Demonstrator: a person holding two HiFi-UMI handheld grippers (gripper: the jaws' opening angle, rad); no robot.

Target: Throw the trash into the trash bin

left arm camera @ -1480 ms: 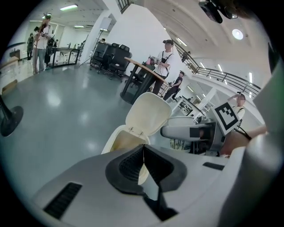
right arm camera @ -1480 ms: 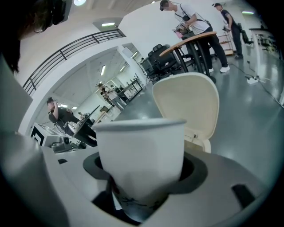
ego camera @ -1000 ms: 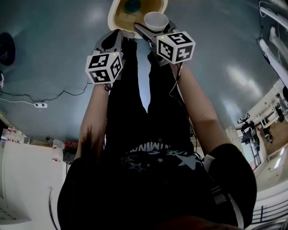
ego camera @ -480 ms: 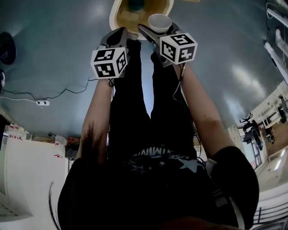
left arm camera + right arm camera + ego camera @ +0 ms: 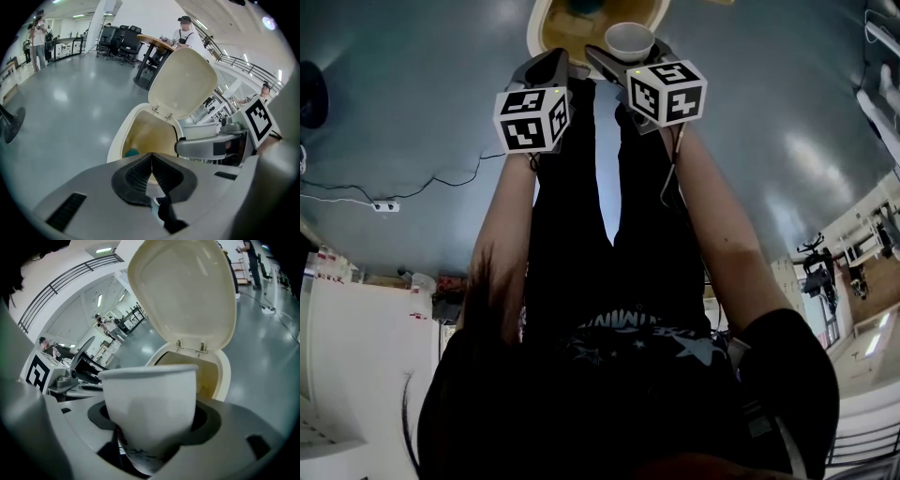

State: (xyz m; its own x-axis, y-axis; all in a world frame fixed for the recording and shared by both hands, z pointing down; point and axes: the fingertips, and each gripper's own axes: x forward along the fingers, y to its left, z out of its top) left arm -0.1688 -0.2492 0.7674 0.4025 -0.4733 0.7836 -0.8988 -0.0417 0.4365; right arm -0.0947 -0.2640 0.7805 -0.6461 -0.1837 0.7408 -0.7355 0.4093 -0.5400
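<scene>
Grips a white paper cup [image 5: 150, 413] upright by its lower wall, right gripper [image 5: 150, 423] jaws spread wide and pressed on both sides of it, just short of the trash bin [image 5: 224, 373] mouth, above the near rim as far as the head view tells. Finds the bin's lid [image 5: 187, 291] tipped up and back, mouth open, a teal scrap [image 5: 132, 152] already inside. Looks like the carry-to-bin step, drop not yet made. Calls next for bringing the cup fully over the mouth, then parting the jaws. Keeps both forearms stretched toward the bin, grippers angled downward side by side; left gripper [image 5: 151, 161] near the bin's near rim, jaws together on nothing.
</scene>
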